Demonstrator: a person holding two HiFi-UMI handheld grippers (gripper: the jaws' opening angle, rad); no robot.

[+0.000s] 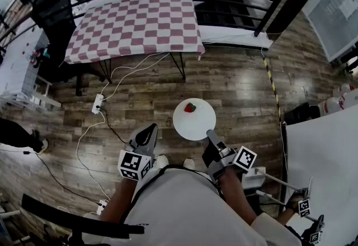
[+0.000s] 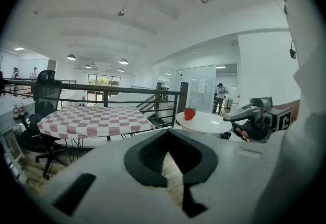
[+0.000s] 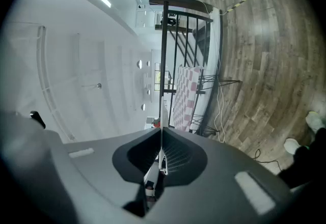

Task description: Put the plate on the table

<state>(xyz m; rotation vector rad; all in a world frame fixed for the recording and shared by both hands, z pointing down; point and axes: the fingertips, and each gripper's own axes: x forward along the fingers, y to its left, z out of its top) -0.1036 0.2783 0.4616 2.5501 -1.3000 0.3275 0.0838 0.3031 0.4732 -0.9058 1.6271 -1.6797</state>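
Table (image 1: 134,24) draped in a red-and-white checked cloth (image 1: 168,13), standing on a wood-plank floor (image 1: 235,88). On the floor: a white power strip (image 1: 98,103), a white cable (image 1: 112,80) trailing toward the table, and yellow-black tape (image 1: 272,80).

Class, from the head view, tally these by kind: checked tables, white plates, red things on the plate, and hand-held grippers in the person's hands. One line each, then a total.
checked table: 1
white plate: 1
red thing on the plate: 1
hand-held grippers in hand: 2 (left hand-held gripper, right hand-held gripper)
Total: 5
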